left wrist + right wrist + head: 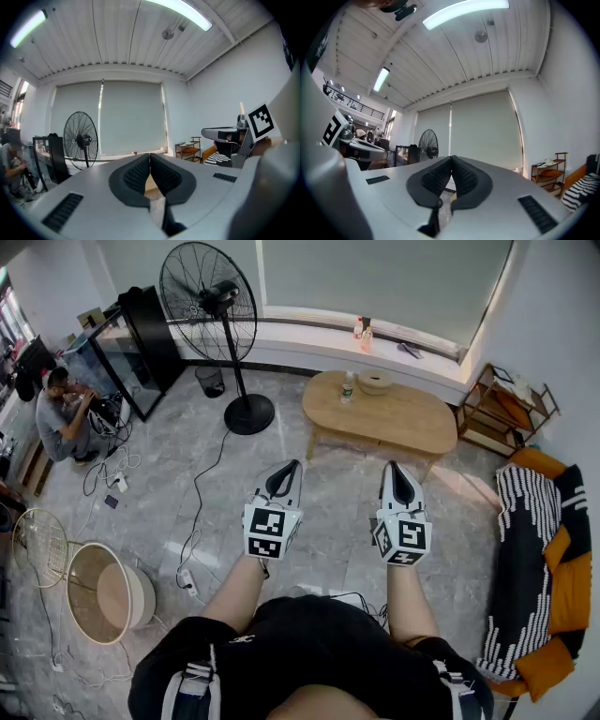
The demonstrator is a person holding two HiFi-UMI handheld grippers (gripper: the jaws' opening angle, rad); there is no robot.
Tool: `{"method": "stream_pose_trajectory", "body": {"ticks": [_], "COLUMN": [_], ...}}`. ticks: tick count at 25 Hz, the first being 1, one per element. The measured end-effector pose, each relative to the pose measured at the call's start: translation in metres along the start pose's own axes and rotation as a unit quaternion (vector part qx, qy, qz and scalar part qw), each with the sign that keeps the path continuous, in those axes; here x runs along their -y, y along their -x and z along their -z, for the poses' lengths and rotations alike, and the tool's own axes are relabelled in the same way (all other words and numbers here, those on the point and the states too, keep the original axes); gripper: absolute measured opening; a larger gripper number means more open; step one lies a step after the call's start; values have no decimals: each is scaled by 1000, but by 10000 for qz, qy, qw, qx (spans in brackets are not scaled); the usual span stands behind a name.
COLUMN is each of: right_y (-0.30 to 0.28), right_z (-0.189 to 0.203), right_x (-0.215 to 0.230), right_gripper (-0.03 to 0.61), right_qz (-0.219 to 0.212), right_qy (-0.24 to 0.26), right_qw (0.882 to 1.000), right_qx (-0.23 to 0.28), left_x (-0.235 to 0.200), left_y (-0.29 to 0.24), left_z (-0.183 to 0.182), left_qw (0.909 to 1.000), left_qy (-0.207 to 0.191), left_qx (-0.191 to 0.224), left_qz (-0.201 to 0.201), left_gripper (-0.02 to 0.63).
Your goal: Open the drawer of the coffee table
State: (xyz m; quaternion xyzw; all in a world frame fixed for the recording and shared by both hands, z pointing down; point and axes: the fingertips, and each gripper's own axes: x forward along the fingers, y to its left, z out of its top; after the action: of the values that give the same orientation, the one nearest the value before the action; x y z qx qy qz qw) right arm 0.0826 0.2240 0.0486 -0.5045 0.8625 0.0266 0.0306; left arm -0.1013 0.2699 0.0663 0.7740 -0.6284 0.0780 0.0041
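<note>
Wooden coffee table (403,418) stands well ahead of the fingers, its drawer not discernible from here; left gripper (286,474) and right gripper (398,479) both have fingers pressed together on nothing, so the opening appears wholly outstanding.

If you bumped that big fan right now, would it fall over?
Probably it would wobble, not fall: the fan stands on a wide round base. A hard shove up high might tip it, since it looks top-heavy on a thin pole. Its trailing cord could snag.
</note>
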Motion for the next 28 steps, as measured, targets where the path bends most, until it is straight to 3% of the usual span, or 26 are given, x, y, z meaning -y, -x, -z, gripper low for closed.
{"method": "stream_pose_trajectory", "body": {"ticks": [16, 28], "right_y": [54, 19], "right_z": [-4, -4], "right_x": [22, -23], "right_gripper": [17, 17], "right_qz": [99, 256], "right_qy": [-96, 14], "right_qw": [9997, 9994], "right_qx": [185, 238], "left_x": [41, -12], "left_y": [13, 13], "left_z": [8, 1], "left_qw": [9999, 9997], "left_qy": [-50, -86], "left_qx": [-108, 141], "left_qz": [-34, 186], "left_gripper": [21, 21]}}
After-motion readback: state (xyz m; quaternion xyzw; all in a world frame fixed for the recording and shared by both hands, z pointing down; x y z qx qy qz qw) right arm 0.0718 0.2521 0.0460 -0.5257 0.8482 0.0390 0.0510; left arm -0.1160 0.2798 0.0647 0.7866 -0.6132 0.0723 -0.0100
